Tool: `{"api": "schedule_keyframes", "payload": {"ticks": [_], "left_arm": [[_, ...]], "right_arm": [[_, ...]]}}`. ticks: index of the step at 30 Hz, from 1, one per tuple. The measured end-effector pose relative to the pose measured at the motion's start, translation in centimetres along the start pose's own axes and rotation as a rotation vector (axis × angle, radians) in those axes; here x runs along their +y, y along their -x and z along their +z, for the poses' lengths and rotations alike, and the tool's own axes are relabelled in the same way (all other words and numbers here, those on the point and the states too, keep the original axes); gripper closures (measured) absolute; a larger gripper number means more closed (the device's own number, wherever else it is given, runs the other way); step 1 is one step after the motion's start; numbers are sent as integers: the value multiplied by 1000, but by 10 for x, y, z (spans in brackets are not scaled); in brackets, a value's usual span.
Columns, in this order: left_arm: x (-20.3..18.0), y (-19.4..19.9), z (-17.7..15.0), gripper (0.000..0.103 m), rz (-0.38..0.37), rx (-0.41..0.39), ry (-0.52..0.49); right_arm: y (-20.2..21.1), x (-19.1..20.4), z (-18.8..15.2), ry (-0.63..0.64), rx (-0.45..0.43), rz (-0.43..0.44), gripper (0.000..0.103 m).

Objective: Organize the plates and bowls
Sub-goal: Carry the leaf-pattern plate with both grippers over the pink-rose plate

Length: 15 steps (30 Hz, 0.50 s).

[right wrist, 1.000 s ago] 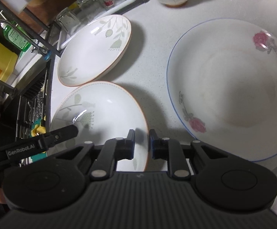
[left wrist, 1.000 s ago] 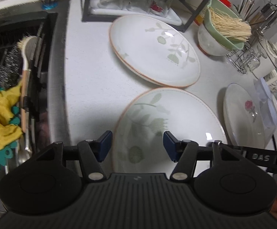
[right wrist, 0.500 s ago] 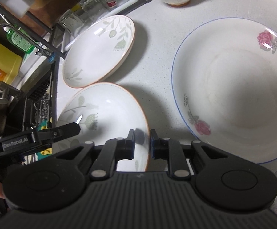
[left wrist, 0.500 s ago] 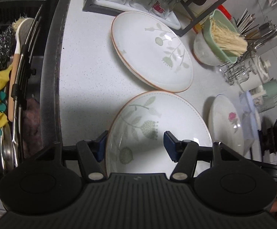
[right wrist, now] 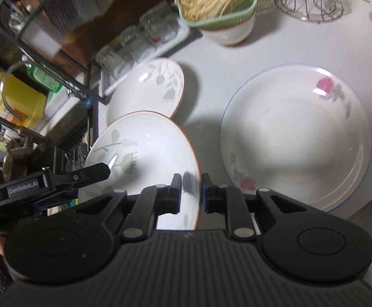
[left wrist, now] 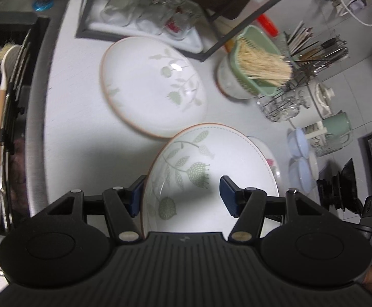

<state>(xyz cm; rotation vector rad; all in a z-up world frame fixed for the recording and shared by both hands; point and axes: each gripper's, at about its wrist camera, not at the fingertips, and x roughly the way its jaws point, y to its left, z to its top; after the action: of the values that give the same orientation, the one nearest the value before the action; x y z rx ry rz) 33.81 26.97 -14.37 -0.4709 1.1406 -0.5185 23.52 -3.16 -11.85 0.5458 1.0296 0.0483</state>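
Observation:
My right gripper (right wrist: 191, 192) is shut on the right rim of a white plate with green leaves and an orange edge (right wrist: 145, 158), held tilted above the counter. My left gripper (left wrist: 181, 194) is open, its jaws astride the same plate's left rim (left wrist: 211, 168); whether they touch it I cannot tell. A second leaf-pattern plate (left wrist: 150, 84) lies flat on the counter behind; it also shows in the right wrist view (right wrist: 147, 89). A larger white plate with pink roses (right wrist: 296, 135) lies to the right, mostly hidden in the left wrist view (left wrist: 270, 158).
A sink (left wrist: 4, 102) with brush and yellow cloth is at the left. A black rack of glasses (left wrist: 145, 18) stands behind. A bowl with a green strainer of sticks (left wrist: 252, 74), a wire utensil rack (left wrist: 303, 58) and jugs (left wrist: 331, 128) crowd the right.
The held leaf plate has risen off the counter and tilted, now overlapping the far plate's edge in view. Both grippers rose with it.

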Motion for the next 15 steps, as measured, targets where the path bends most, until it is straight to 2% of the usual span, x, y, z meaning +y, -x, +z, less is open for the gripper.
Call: {"api": "schedule_keyframes", "payload": {"ticks": [8,15], "left_arm": [[-46,-7,0,38,-15,-33,-29],[-83,-34,-3,38,-18,-43,-29]], "right_arm": [[25,-32,20,6,-46,43,84],[39,-69,38,17,-63,52,84]]}}
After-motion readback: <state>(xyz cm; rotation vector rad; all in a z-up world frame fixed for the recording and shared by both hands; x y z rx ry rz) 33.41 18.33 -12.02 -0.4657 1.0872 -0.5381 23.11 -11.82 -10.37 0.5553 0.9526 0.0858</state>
